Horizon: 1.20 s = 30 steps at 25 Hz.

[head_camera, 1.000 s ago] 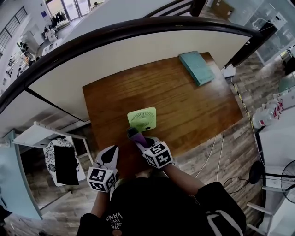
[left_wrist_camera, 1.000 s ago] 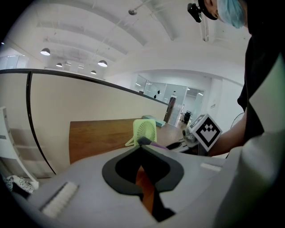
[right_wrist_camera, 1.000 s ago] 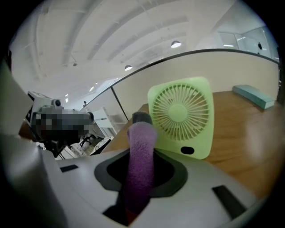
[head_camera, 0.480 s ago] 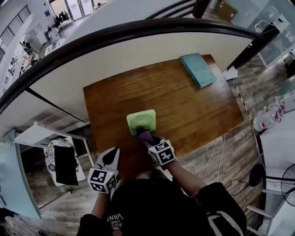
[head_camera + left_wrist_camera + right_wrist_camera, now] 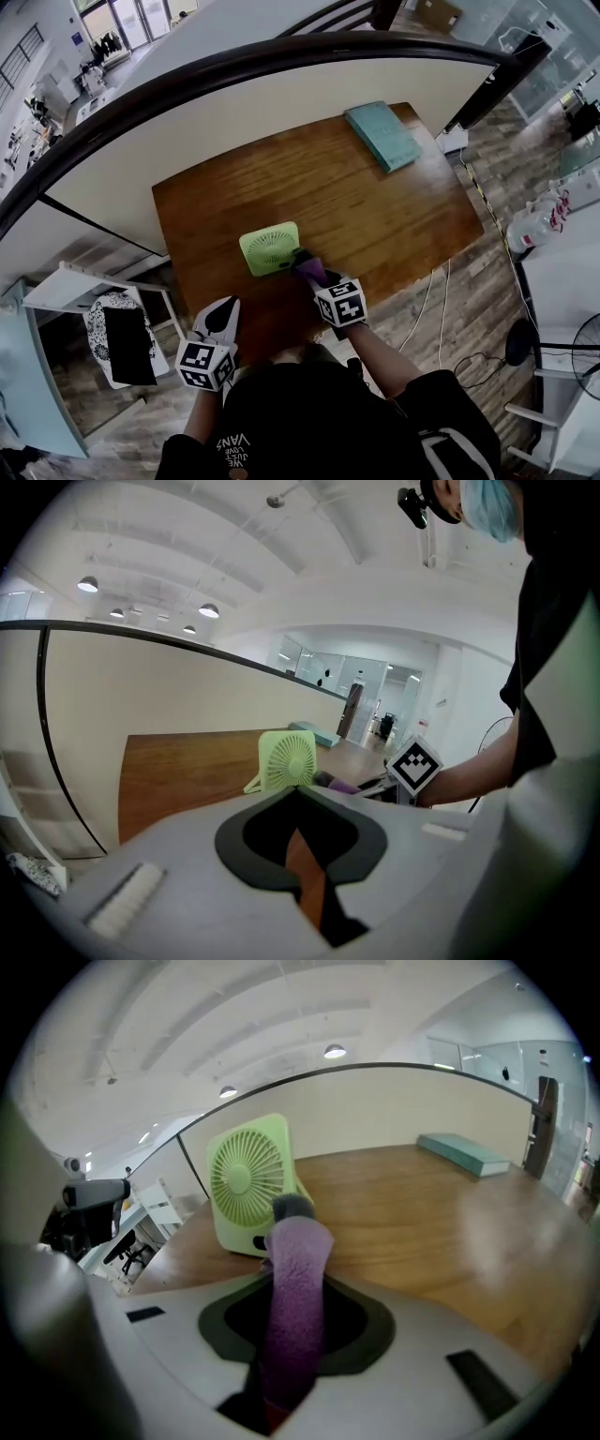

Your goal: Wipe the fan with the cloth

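Note:
A small light-green square fan (image 5: 270, 248) stands on the wooden table (image 5: 375, 206) near its front edge, with the grille facing the person. My right gripper (image 5: 307, 266) is shut on a purple cloth (image 5: 312, 271), and the cloth's end touches the fan's lower right corner. In the right gripper view the cloth (image 5: 298, 1288) sticks out between the jaws and reaches the fan (image 5: 249, 1181) at its base. My left gripper (image 5: 223, 317) hangs off the table's front left, away from the fan, with its jaws closed to a thin slit and nothing held. The fan (image 5: 286, 759) shows beyond it.
A teal flat box (image 5: 380, 135) lies at the table's far right corner. A curved white partition with a dark rail (image 5: 234, 103) backs the table. A white rack (image 5: 84, 291) stands on the floor at left. Cables (image 5: 441, 309) trail on the floor at right.
My right gripper and the cloth have slid from below the fan's front to its right lower corner. The left gripper has stayed put.

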{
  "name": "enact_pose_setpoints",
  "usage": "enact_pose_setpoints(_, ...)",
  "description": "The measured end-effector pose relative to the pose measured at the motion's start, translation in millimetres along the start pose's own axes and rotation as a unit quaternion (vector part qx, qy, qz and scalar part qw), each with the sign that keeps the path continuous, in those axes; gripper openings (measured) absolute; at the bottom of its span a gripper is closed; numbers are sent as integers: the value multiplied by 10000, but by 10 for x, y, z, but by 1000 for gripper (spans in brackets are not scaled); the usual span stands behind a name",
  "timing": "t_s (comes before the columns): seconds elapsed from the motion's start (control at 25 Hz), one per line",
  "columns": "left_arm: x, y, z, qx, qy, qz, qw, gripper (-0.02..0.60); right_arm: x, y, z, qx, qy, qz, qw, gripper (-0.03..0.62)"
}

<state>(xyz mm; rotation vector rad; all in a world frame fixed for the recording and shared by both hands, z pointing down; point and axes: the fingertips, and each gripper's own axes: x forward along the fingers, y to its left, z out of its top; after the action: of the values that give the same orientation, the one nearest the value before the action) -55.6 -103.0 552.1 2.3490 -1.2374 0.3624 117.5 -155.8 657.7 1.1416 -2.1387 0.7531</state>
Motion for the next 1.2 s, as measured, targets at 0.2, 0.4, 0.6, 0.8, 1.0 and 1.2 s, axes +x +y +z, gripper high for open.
enact_pose_setpoints(0.2, 23, -13, 12, 61, 0, -22, 10000, 11, -26, -90, -1, 141, -45, -126, 9998, 98)
enact_pose_setpoints(0.4, -13, 21, 30, 58, 9, -32, 10000, 11, -41, -56, 0, 217, -76, -171, 9996, 98)
enact_pose_setpoints(0.6, -14, 56, 55, 103, -9, -94, 9999, 11, -137, -22, 53, 329, -193, -231, 9990, 98)
enact_pose_setpoints(0.8, -6, 90, 107, 164, -44, -264, 9995, 11, -375, 84, 230, 475, -563, -334, 9967, 98)
enact_pose_setpoints(1.0, 5, 115, 215, 255, -124, -476, 9985, 11, -688, 247, 490, 684, -1088, -427, 9908, 98)
enact_pose_setpoints(1.2, -24, 109, 326, 398, -228, -768, 9960, 11, -1024, 465, 705, 859, -1620, -542, 9815, 98)
